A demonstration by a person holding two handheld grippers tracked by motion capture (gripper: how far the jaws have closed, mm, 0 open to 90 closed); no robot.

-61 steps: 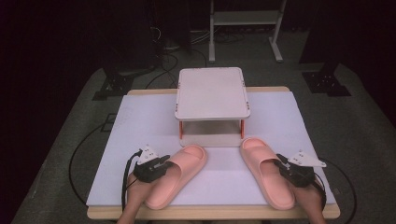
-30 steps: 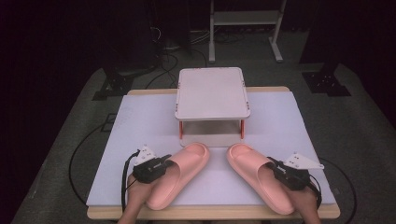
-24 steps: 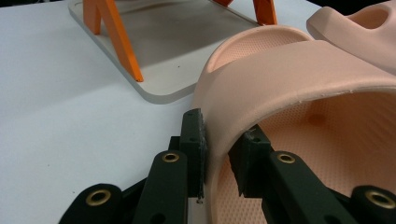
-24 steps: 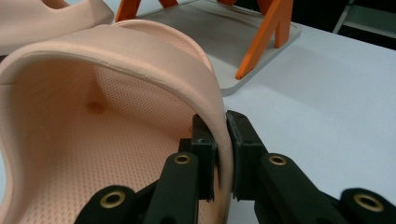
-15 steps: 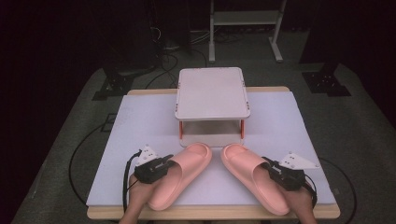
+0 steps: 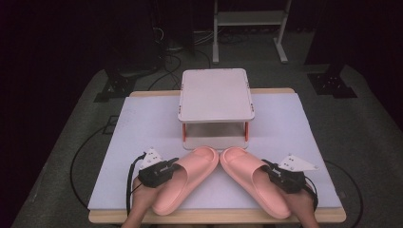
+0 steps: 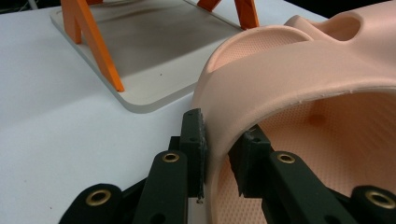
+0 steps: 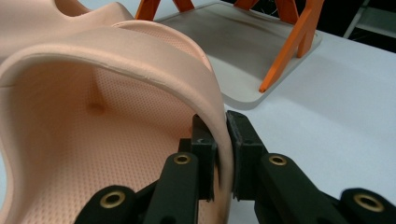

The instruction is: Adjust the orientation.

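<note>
2 soft pink foam slides lie on the white table cover (image 6: 142,128), toes touching just in front of the small white 2-tier shelf with orange legs (image 6: 216,93). The left gripper (image 6: 164,171) has its black jaws pinched on the outer edge of the left pink slide (image 6: 185,178), one jaw inside the strap and one outside. The right gripper (image 6: 278,176) likewise clamps the strap edge of the right pink slide (image 6: 252,183). Both slides angle inward, heels near the table's front edge.
</note>
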